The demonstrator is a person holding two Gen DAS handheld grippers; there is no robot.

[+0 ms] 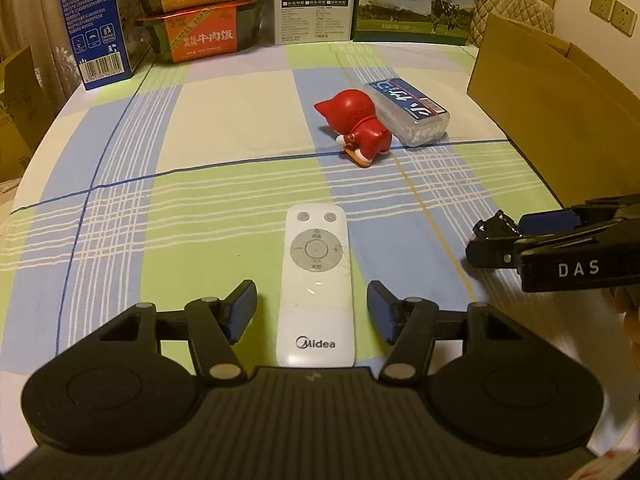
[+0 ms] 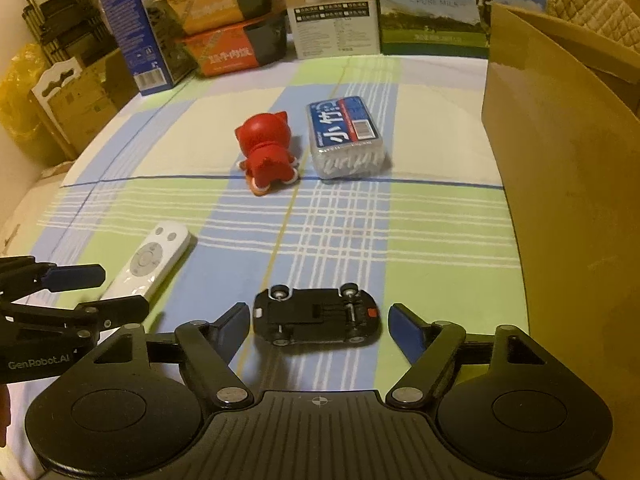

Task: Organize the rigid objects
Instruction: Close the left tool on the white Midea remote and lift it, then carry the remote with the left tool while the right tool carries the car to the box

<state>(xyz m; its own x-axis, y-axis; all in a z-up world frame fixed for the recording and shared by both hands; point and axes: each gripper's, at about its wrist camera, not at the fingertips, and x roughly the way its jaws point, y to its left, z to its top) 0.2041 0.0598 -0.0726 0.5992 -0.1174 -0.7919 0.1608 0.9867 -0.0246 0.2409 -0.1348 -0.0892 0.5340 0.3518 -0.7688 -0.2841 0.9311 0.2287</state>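
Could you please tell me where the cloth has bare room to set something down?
Widest bare patch: left of the red figurine, between the remote and the back-row boxes. Another lies between toy car and swab box. Crowded: figurine against swab box, cardboard box walling the right.

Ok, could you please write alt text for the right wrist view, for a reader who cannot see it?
The right gripper stands open around a black toy car lying upside down on a checked tablecloth, pads not touching it. Farther away are a red figurine and a clear box; a white remote lies left, at the left gripper.
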